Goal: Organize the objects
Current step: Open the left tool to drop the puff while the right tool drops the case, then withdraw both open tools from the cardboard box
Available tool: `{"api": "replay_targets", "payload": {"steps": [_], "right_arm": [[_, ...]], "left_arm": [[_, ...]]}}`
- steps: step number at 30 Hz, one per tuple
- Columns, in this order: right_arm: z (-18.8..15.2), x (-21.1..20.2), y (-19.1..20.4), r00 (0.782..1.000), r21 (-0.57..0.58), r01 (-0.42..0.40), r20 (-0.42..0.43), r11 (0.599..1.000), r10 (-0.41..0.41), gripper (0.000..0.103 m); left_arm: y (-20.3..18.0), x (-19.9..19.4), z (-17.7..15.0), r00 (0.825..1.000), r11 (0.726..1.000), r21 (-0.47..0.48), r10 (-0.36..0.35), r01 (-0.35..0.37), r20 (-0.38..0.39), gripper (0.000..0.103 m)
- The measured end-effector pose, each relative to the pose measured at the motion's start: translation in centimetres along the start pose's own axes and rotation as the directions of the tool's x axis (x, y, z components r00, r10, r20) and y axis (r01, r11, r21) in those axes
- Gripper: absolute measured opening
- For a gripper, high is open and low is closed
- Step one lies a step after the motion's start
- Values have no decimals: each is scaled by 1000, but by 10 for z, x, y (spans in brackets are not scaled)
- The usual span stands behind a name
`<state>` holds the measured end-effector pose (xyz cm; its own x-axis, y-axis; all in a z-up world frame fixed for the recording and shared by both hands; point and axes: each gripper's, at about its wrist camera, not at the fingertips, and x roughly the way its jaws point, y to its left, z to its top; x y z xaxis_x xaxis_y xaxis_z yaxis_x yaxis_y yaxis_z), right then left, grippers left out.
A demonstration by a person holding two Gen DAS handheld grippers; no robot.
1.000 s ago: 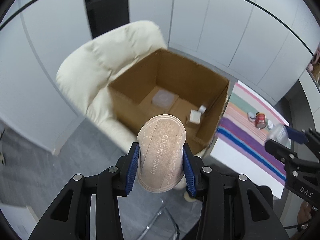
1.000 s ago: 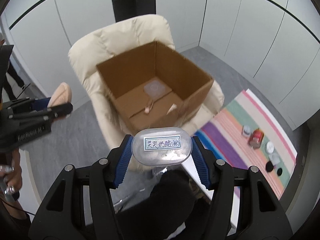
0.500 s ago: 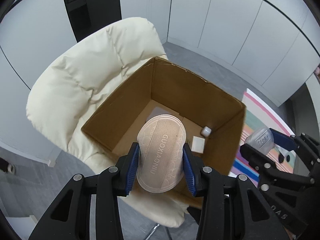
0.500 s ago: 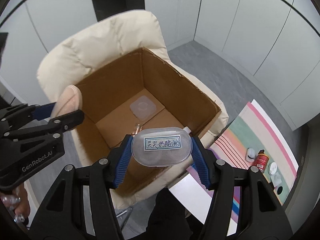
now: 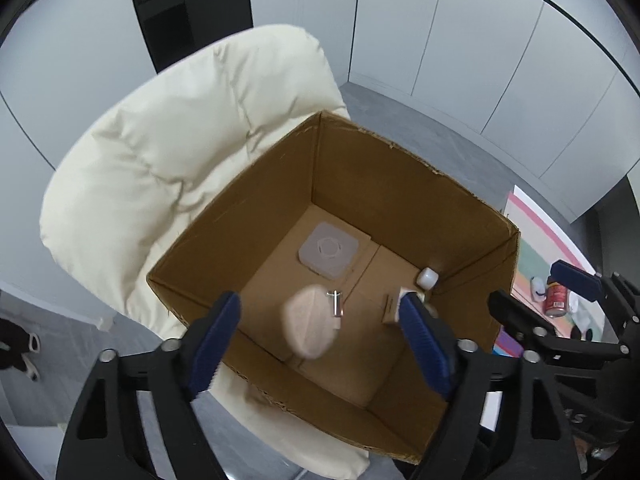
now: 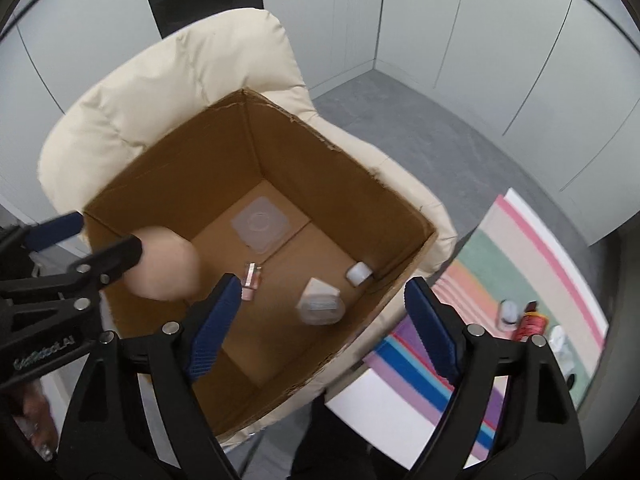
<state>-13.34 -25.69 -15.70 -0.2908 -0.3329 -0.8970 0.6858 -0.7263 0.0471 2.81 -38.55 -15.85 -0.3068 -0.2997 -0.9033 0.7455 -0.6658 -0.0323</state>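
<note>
An open cardboard box [image 5: 400, 148] [image 6: 348, 152] sits on a cream chair. My left gripper [image 5: 320, 304] [image 6: 80, 240] hangs over it, its jaws opening and touching nothing. Below them a pink insole-shaped pad [image 5: 308, 328] [image 6: 164, 264] drops into the box, blurred. My right gripper [image 6: 324, 286] [image 5: 548, 300] is also opening above the box. A clear labelled tub [image 6: 320, 306] falls free beneath it, blurred. On the box floor lie a translucent square lid [image 5: 328, 250] [image 6: 260, 224], a small white cube [image 5: 427, 278] [image 6: 359, 273], a white carton [image 5: 396, 308] and a tiny pink bottle [image 6: 252, 276].
The cream padded chair [image 5: 160, 152] [image 6: 180, 68] carries the box. To the right a striped mat [image 6: 520, 256] holds a red can [image 6: 530, 324] [image 5: 557, 300] and small white items. Grey floor and white cabinet doors lie around. A person's hand [image 6: 28, 432] shows at the lower left.
Both grippers moved over the box and opened. The pink pad left the left gripper and the clear tub left the right one; both now fall into the box.
</note>
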Motion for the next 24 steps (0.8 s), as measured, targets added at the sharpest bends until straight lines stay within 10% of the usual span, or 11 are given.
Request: {"api": "replay_targets", "payload": {"steps": [24], "right_arm": [[-22,-35,2,999,21,34,9,999,-35,86]], "left_arm": [[6,-25,-22,999,999,30,38,-38,4,85]]}}
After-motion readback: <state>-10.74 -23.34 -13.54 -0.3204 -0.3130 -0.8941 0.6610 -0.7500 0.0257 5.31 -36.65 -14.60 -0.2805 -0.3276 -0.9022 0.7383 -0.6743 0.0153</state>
